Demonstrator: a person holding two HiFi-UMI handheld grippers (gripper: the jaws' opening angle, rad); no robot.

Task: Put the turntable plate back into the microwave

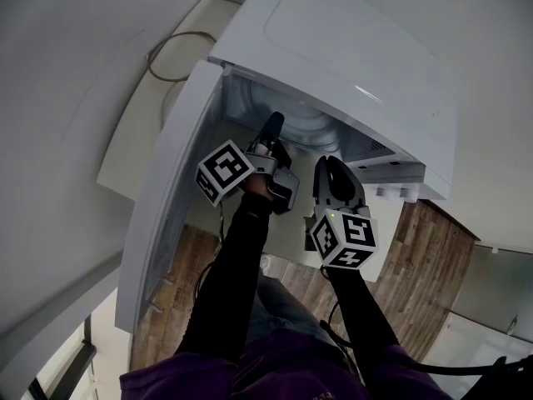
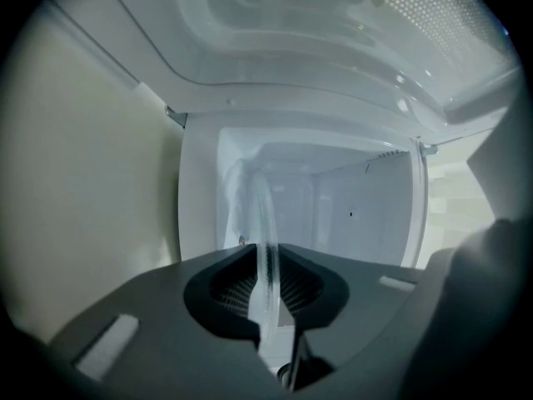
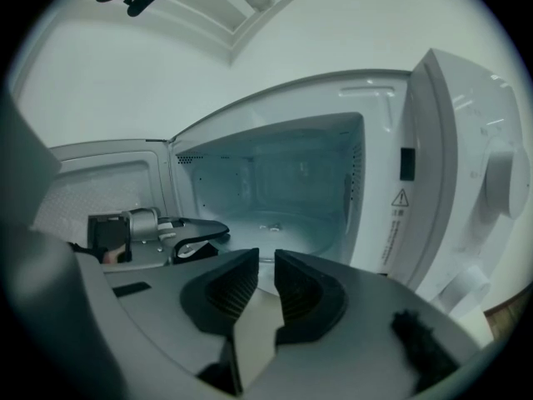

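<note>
**A:** Why does the left hand-held gripper [image 1: 273,125] reach so far into the white box-shaped microwave [image 1: 350,65]?

**B:** Its jaws are clamped on the rim of the clear round glass turntable plate [image 2: 265,215]. The plate is already inside the cavity [image 3: 275,182], apparently low over the floor. Holding it by the edge lets it go in flat.

**A:** And the right hand-held gripper [image 3: 265,265]?

**B:** It hangs just outside the opening, jaws slightly apart with nothing between them. I'd say it is there to steady the glass. The white door [image 1: 162,207] stands wide open, so both arms have room.

**A:** Is the plate seated?

**B:** I cannot tell whether it sits on the hub.
</note>
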